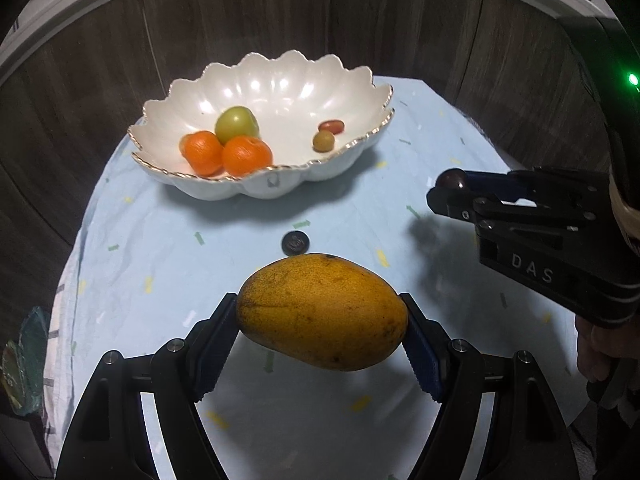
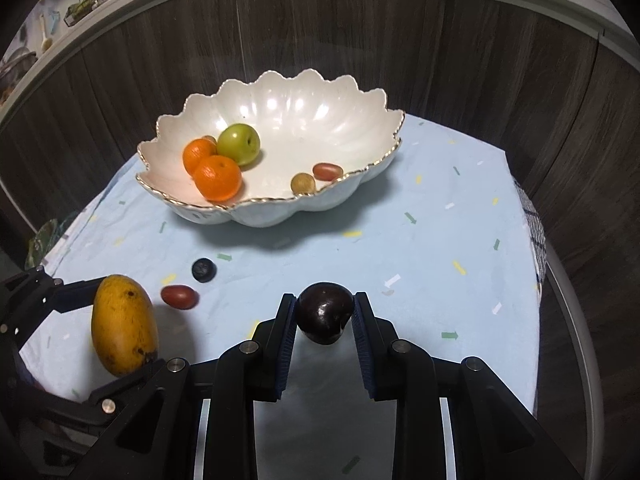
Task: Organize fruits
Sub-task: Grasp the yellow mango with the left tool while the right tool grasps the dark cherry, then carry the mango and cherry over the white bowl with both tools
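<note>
My left gripper point(image 1: 322, 312) is shut on a yellow mango point(image 1: 322, 312), held above the cloth; the mango also shows in the right wrist view point(image 2: 124, 324). My right gripper point(image 2: 325, 312) is shut on a dark plum point(image 2: 325, 312), which also shows in the left wrist view point(image 1: 450, 179). A white scalloped bowl point(image 1: 280, 80) point(image 2: 320, 104) holds two oranges point(image 1: 246, 155), a green fruit point(image 1: 237, 123), a red grape tomato point(image 1: 331, 126) and a small brownish fruit point(image 1: 323, 141). A blueberry point(image 2: 204, 270) and a red grape tomato point(image 2: 179, 297) lie on the cloth.
A light blue cloth point(image 2: 440, 240) covers the round table. Dark wood panels point(image 2: 520, 80) stand close behind it. A green patterned item point(image 1: 24, 360) sits at the left table edge. A checked cloth edge point(image 2: 534, 232) shows at the right.
</note>
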